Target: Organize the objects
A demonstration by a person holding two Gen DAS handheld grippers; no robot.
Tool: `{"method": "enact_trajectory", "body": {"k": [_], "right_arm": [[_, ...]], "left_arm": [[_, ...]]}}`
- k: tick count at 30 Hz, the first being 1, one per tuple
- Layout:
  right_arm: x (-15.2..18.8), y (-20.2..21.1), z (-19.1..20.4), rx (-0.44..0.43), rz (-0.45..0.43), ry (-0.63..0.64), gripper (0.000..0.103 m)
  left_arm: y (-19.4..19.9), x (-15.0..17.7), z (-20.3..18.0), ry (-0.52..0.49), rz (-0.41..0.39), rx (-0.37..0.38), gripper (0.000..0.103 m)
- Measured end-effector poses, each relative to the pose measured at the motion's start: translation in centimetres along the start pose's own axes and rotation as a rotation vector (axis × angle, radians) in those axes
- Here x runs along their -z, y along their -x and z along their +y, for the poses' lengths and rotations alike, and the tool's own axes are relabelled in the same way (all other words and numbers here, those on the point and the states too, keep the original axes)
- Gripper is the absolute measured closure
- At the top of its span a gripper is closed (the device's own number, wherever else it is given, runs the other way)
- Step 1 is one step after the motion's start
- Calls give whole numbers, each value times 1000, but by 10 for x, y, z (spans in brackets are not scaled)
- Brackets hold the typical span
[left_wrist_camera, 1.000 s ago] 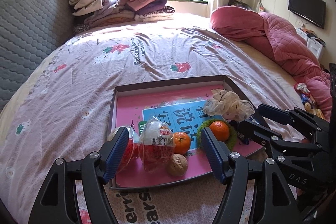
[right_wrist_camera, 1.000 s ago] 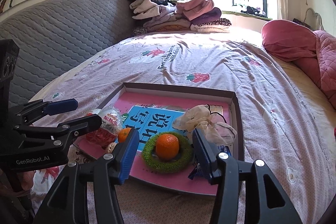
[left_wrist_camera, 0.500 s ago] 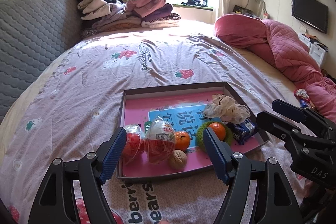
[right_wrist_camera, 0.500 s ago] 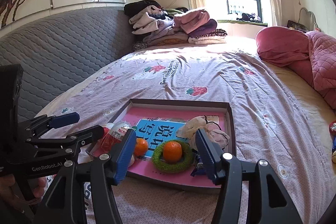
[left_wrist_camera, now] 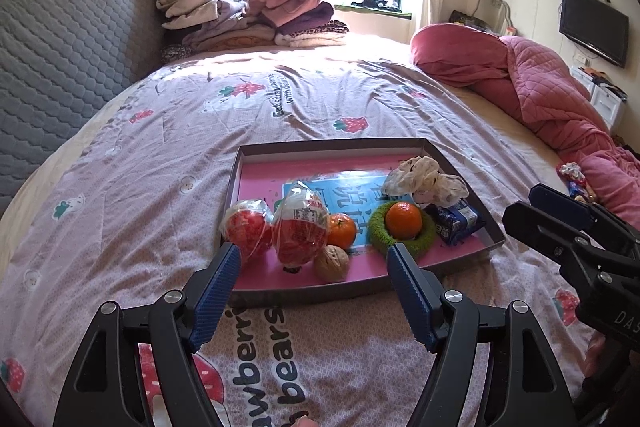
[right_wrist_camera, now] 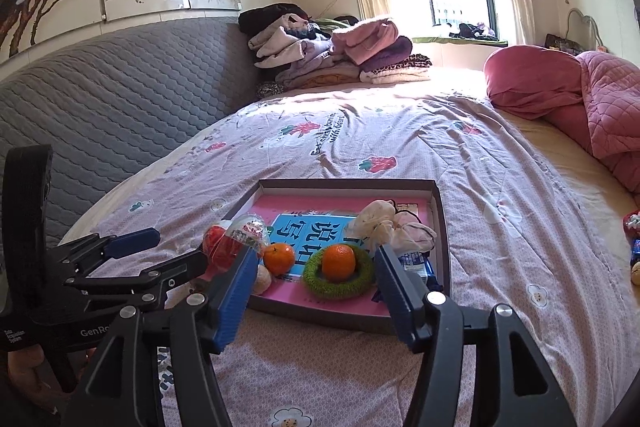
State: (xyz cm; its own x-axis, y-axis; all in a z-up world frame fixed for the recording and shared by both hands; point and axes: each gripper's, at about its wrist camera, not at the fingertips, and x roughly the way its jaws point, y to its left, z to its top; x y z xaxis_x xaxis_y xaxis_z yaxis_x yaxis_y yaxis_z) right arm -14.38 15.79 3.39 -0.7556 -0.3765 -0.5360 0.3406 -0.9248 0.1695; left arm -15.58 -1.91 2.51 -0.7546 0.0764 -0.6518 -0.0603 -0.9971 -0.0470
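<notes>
A shallow cardboard tray [left_wrist_camera: 332,145] [right_wrist_camera: 440,223] with a pink floor lies on the bed. In it are two red snack bags [left_wrist_camera: 298,227] [right_wrist_camera: 230,245], a loose orange [left_wrist_camera: 342,230] [right_wrist_camera: 279,258], a walnut [left_wrist_camera: 331,263], an orange [left_wrist_camera: 403,219] [right_wrist_camera: 339,262] inside a green scrunchie [left_wrist_camera: 428,241] [right_wrist_camera: 338,289], a cream scrunchie [left_wrist_camera: 424,181] [right_wrist_camera: 386,225] and a blue packet [left_wrist_camera: 456,221] [right_wrist_camera: 414,261]. My left gripper [left_wrist_camera: 314,279] [right_wrist_camera: 160,251] is open and empty, before the tray's near edge. My right gripper [right_wrist_camera: 314,277] [left_wrist_camera: 520,205] is open and empty, near the tray's right corner.
The bed has a pink strawberry-print sheet [left_wrist_camera: 160,155]. A grey quilted headboard [right_wrist_camera: 100,99] runs along the left. Folded clothes [left_wrist_camera: 248,15] are piled at the far end. A pink quilt [left_wrist_camera: 540,95] lies at the right, with small items [right_wrist_camera: 634,247] beside it.
Both grippers have drawn back and up from the tray, so it looks smaller and farther. Both stay open and empty. The objects in the tray have not moved.
</notes>
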Motion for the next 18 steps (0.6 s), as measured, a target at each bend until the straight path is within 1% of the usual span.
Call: {"method": "enact_trajectory", "body": {"k": [4,12,18], "right_arm": [[6,7,1,-2,-6,-4,38],[19,11,4,-18,11,-19,36],[34,13,6,-10,14,-32,35]], "left_arm": [[5,9,5,18,-6,-6,26],[9,25,12,46,14,-19,26],[10,39,11,54,34,-23,26]]}}
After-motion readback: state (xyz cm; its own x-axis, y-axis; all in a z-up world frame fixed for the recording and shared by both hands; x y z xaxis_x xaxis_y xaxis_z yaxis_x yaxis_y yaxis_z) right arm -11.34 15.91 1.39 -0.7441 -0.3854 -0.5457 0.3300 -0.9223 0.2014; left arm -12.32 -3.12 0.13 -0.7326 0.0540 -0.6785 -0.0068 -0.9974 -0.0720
